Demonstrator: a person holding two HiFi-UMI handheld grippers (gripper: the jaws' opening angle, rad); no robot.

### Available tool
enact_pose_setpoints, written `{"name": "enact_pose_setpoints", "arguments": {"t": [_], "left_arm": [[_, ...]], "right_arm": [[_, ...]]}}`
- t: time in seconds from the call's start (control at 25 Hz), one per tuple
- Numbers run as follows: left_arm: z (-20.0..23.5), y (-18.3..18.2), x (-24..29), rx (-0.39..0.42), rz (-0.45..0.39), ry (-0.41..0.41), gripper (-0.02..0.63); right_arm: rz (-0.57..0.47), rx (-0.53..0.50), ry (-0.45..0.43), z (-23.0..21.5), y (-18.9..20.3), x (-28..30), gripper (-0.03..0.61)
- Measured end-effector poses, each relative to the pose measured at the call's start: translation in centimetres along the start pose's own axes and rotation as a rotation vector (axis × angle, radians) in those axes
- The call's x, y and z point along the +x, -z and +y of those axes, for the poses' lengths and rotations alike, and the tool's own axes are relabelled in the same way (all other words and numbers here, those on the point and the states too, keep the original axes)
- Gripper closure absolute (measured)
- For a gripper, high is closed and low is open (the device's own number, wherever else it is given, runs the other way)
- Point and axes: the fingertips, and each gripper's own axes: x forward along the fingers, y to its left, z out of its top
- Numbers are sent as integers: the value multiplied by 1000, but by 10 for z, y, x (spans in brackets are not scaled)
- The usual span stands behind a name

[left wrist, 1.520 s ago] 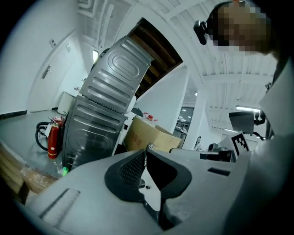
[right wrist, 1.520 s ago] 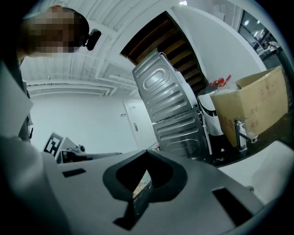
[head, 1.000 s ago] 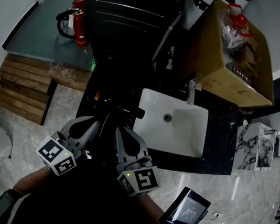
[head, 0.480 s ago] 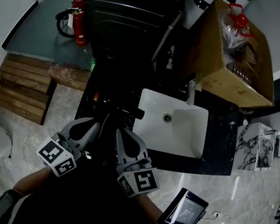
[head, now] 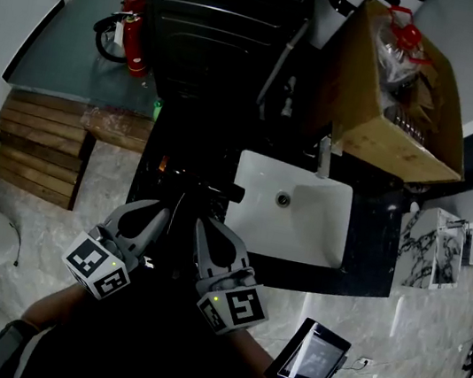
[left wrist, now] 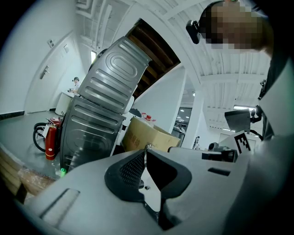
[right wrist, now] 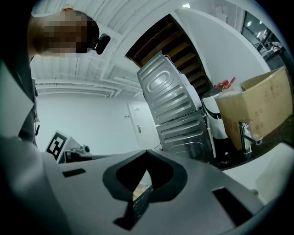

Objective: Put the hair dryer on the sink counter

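Nearest the body: left claw (head: 159, 208) and right claw (head: 201, 221) are held side by side, roughly level, aimed toward the counter (head: 373, 244). Left claw: jaws are pressed together with nothing between the pads. Right claw: tips are likewise met and nothing is carried.

Just beyond the tips: a dark elongated item, taken to be the hair dryer (head: 206, 184), is seen lying on the black counter, just left of the white basin (head: 301, 232). Black on black leaves its shape and any cord unresolved. If the reading holds, it is already on the counter and apart from both claws.

Farther: a tap (head: 323, 158) at the basin's back edge, an open cardboard box (head: 385, 105) behind it, a ribbed metal cabinet (head: 220, 19), and a red fire extinguisher (head: 135, 41) on the floor beyond.

Risks, judged:
- The item may be misidentified in such poor contrast.
- If a closed claw is advanced, the item could be knocked toward the basin.
- Any grasp would need the jaws opened first.
- An unseen cord could be snagged on the counter edge or tap.
- A rounded body may roll once nudged.
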Motion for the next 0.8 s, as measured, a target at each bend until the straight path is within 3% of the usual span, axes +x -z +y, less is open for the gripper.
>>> {"name": "enact_pose_setpoints", "arguments": {"t": [0.8], "left_arm": [[2,4,5,0,13,4,598]], "right_arm": [[19,6,-8,-1,6,3,583]]}}
